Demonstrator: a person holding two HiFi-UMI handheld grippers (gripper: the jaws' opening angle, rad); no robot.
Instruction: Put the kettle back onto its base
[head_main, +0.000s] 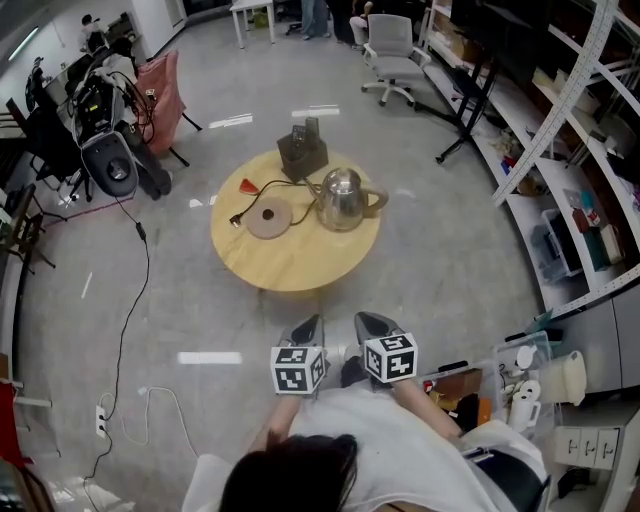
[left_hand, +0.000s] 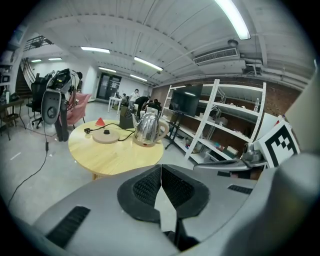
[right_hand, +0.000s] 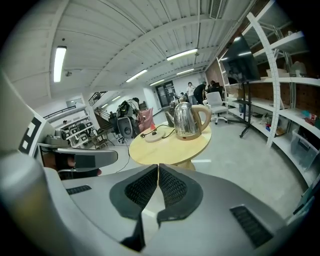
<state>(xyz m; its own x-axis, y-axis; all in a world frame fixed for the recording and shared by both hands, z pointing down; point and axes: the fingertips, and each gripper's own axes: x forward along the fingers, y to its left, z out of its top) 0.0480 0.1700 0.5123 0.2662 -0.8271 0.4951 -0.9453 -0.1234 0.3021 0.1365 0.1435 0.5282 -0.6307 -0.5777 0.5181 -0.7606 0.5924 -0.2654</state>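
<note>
Shelving (head_main: 590, 215) cut off at right edge, small red item (head_main: 248, 185) unidentifiable

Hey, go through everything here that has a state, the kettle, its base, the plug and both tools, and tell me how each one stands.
kettle: upright on the round table, lid down, beside its base, not on it.
base: flat on the table, nothing on it.
plug: lying loose on the table, plugged into nothing.
left tool: shut, empty.
right tool: shut, empty.
</note>
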